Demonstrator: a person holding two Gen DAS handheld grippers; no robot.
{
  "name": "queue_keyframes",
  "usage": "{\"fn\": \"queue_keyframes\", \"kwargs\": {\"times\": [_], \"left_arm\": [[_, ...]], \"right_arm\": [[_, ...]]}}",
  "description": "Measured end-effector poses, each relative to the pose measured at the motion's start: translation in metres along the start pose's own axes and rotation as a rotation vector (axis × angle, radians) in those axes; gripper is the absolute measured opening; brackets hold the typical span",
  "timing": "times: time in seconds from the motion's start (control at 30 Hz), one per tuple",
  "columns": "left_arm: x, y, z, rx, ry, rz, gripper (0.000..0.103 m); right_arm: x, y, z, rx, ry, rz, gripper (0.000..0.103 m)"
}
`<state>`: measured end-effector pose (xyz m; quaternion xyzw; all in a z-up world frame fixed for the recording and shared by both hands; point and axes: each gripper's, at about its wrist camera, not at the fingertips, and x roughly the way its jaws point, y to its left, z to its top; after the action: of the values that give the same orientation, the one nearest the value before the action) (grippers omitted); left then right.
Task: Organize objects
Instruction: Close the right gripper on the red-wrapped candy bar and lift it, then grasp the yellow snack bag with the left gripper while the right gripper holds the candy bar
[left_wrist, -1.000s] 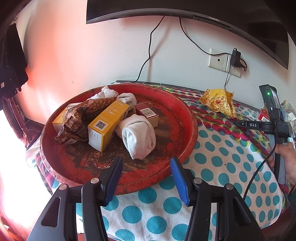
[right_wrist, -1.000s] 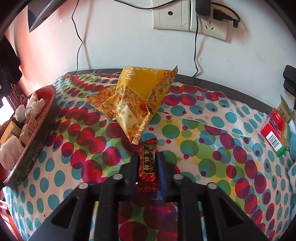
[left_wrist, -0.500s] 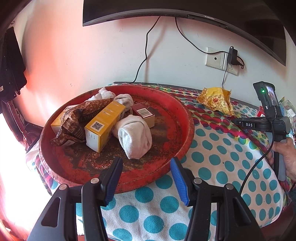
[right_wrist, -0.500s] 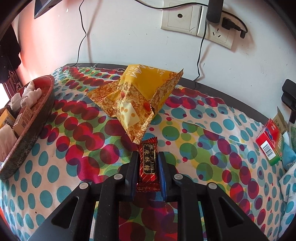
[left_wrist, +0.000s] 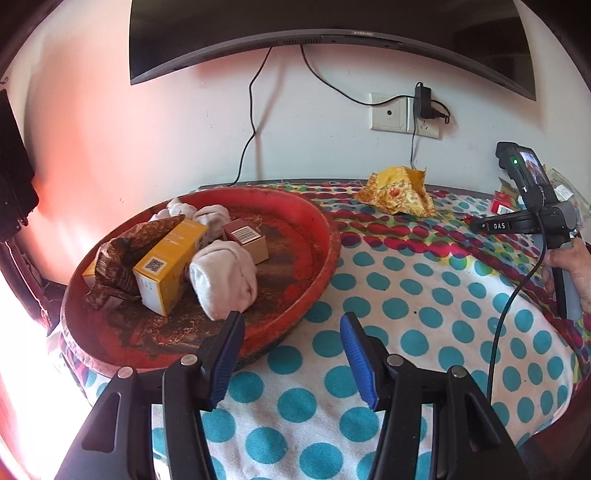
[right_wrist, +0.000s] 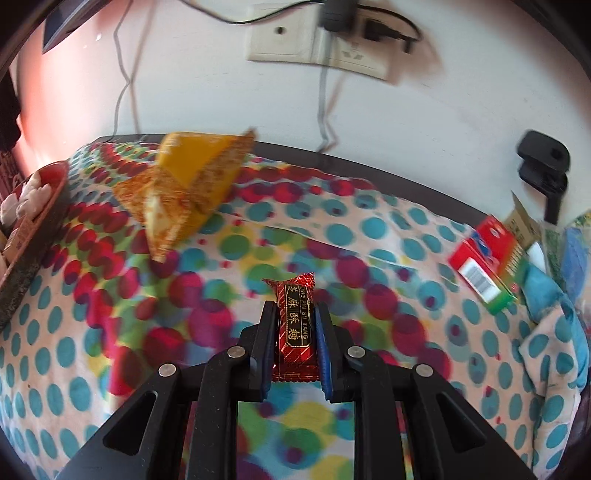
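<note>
Two hand-held tools over a polka-dot counter, one loaded and one empty.

The right tool (right_wrist: 294, 325) is clamped on a red candy bar (right_wrist: 295, 326), held above the dotted cloth (right_wrist: 369, 229), with a yellow snack bag (right_wrist: 184, 188) beyond it and a red-green box (right_wrist: 487, 264) to the right. The left tool (left_wrist: 291, 345) stands open and empty at the near rim of the red tray (left_wrist: 317, 254), which holds a yellow box (left_wrist: 170, 266), a rolled sock (left_wrist: 225, 277) and a small red box (left_wrist: 245, 240).
</note>
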<state>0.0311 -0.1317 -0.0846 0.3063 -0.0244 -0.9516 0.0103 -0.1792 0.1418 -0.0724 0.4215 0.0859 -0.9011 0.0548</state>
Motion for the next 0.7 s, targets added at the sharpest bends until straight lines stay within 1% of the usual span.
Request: {"fn": "queue_keyframes", "kwargs": {"times": [0.07, 0.17, 0.23, 0.33, 0.4, 0.43, 0.57, 0.63, 0.7], "left_arm": [[-0.001, -0.002, 0.000, 0.003, 0.000, -0.006, 0.055], [-0.005, -0.009, 0.001, -0.001, -0.013, -0.039, 0.055], [-0.006, -0.020, 0.004, 0.024, -0.007, -0.061, 0.058], [-0.002, -0.040, 0.008, 0.075, 0.010, -0.072, 0.061], [0.004, -0.055, 0.014, 0.100, 0.020, -0.105, 0.062], [0.009, -0.063, 0.019, 0.105, 0.030, -0.133, 0.062], [0.030, -0.087, 0.042, 0.078, 0.067, -0.218, 0.062], [0.041, -0.101, 0.053, 0.089, 0.078, -0.239, 0.063], [0.056, -0.117, 0.066, 0.100, 0.089, -0.232, 0.063]], "right_arm": [[0.000, -0.015, -0.003, 0.020, 0.008, -0.013, 0.019], [0.001, -0.033, -0.009, 0.031, 0.020, -0.032, 0.019], [0.000, -0.045, -0.011, 0.049, 0.022, -0.035, 0.019], [0.000, -0.057, -0.013, 0.085, 0.024, -0.012, 0.019], [-0.001, -0.058, -0.013, 0.093, 0.025, -0.008, 0.019], [-0.001, -0.057, -0.012, 0.090, 0.025, -0.011, 0.019], [-0.002, -0.054, -0.012, 0.083, 0.025, -0.014, 0.019], [-0.002, -0.054, -0.012, 0.088, 0.026, -0.009, 0.020], [-0.002, -0.054, -0.012, 0.090, 0.026, -0.007, 0.020]]}}
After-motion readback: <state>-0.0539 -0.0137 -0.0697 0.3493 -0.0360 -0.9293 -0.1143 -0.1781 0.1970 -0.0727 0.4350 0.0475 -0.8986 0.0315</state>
